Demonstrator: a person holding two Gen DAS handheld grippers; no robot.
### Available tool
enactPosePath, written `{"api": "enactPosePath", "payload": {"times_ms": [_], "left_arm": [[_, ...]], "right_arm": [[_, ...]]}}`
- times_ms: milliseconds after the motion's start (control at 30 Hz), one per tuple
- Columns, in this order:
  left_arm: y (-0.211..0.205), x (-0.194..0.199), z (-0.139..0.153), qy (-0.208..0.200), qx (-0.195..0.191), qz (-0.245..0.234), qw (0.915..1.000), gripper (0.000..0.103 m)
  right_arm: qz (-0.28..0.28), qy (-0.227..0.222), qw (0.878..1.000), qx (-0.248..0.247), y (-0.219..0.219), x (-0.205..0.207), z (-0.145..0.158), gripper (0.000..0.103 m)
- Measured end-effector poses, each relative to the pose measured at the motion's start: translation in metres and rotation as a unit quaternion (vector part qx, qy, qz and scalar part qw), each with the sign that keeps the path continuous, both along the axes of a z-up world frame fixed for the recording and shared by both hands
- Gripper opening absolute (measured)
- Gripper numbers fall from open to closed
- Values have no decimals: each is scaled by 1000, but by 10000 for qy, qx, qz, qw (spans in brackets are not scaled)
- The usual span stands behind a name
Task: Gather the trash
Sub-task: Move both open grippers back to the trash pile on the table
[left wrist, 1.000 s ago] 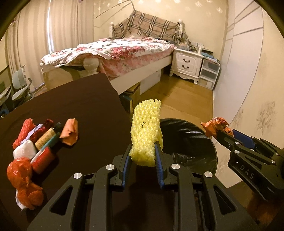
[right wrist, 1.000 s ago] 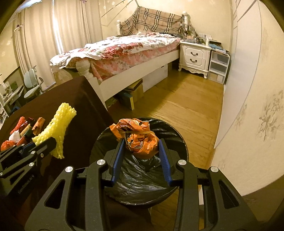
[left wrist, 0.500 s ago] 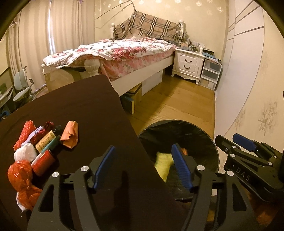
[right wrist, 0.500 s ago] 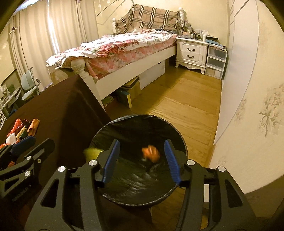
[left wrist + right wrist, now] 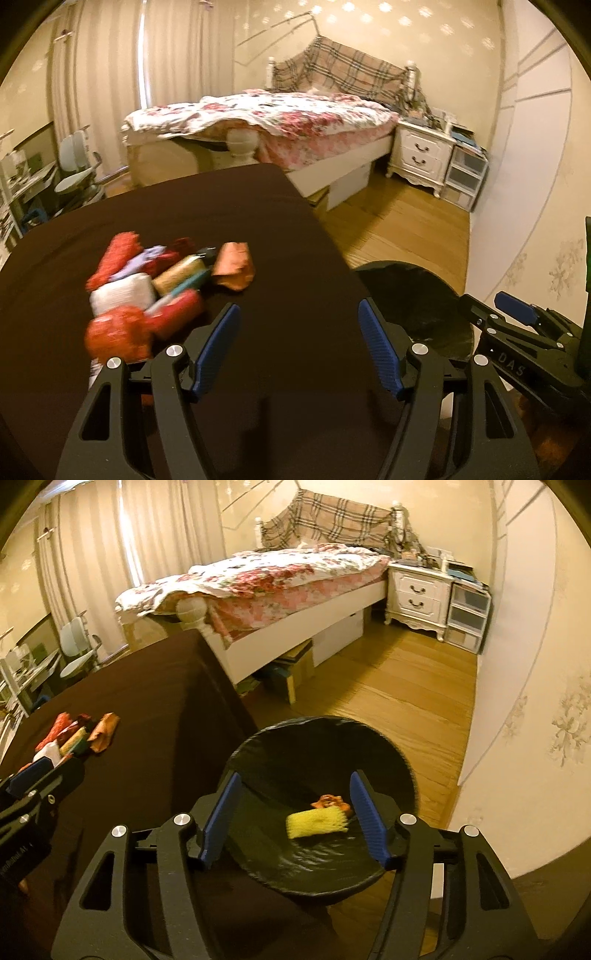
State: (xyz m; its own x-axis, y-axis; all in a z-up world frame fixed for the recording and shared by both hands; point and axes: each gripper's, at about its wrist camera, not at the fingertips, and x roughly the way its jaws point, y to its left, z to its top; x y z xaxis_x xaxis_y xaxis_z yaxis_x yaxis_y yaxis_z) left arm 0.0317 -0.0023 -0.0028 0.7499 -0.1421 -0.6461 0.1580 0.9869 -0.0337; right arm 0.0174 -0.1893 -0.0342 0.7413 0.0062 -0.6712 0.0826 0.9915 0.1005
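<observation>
My right tool (image 5: 293,814) hangs with its jaws spread and empty, having just been opening, framing the round black-lined trash bin (image 5: 404,766) at lower centre; a yellow foam net sleeve (image 5: 317,821) and an orange crumpled wrapper (image 5: 330,801) lie inside. My left tool (image 5: 297,349), also spread and empty, hovers over the dark brown table (image 5: 207,206), the blurred heap of red, white and orange trash (image 5: 155,288) to its upper left.

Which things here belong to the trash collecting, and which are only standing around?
Job:
- trash pile on the brown table
- black bin
- yellow foam net and orange wrapper inside it

Just around:
- bed
- nightstand
- plastic drawers
- chair
</observation>
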Motion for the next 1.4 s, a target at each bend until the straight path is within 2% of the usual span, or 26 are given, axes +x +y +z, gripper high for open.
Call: {"api": "enactPosePath", "payload": {"times_ms": [500, 833, 1167, 1400], "left_arm": [[94, -28, 12, -63, -213, 932, 9954, 67], [163, -39, 0, 50, -220, 1679, 9856, 69], [202, -52, -6, 38, -113, 2046, 9788, 70], [223, -55, -11, 67, -216, 2220, 9748, 71]], "right_arm": [[969, 28, 9953, -84, 82, -7, 9, 62], [1620, 19, 9866, -184, 137, -14, 14, 67], [2286, -29, 9734, -145, 197, -21, 22, 67], [2523, -50, 9674, -237, 228, -16, 20, 67]]}}
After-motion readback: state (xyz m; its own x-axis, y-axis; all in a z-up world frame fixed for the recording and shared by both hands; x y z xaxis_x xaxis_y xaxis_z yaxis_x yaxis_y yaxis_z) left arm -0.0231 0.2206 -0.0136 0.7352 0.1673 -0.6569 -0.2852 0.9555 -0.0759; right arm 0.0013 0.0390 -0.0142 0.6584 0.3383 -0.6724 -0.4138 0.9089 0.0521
